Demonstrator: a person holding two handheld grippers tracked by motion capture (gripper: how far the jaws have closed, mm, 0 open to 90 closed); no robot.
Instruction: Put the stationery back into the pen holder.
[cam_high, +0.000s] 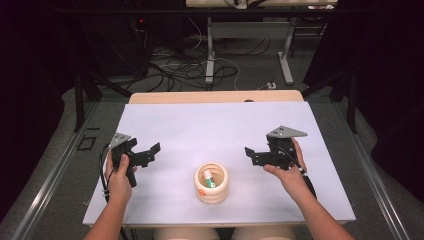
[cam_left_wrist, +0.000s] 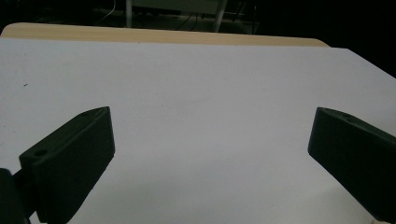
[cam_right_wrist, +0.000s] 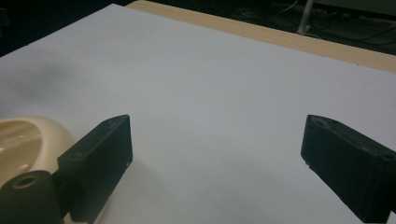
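— Where's the cream ribbed cup (cam_high: 211, 183)?

— Near the front middle of the white table (cam_high: 210, 125), a green-and-white tube (cam_high: 208, 178) standing inside, between both hands.

— And the jaws?

— Left gripper (cam_high: 150, 153) and right gripper (cam_high: 253, 154) both stand wide apart, nothing between them, each well clear of the cup.

The white table top (cam_high: 215, 125) lies bare across the whole upper half of the high view, from its left edge to its right, so a hand could pass freely there. The one obstacle is the cream ribbed cup (cam_high: 211, 183) at lower centre, standing well apart from the left gripper (cam_high: 150, 151) and the right gripper (cam_high: 252, 155) on either side.
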